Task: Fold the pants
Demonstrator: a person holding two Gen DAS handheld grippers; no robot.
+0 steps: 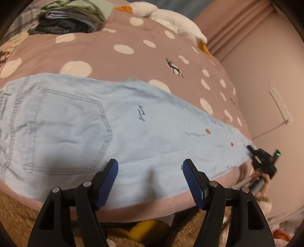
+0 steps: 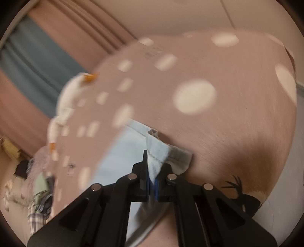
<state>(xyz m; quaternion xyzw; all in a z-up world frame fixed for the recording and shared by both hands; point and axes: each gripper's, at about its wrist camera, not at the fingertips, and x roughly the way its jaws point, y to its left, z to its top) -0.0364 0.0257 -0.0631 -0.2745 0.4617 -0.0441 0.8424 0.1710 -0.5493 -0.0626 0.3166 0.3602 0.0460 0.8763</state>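
Light blue denim pants lie flat across a pink polka-dot bedcover, back pocket at the left, legs running to the right. My left gripper is open and empty, hovering over the pants' near edge by the seat. My right gripper is shut on the leg hem of the pants. It shows in the left wrist view at the far right end of the legs. The right wrist view is blurred.
A pile of folded clothes sits at the bed's far left. A white plush goose lies along the far edge. A brown fuzzy blanket and a yellow item lie below the near edge. A wall is at the right.
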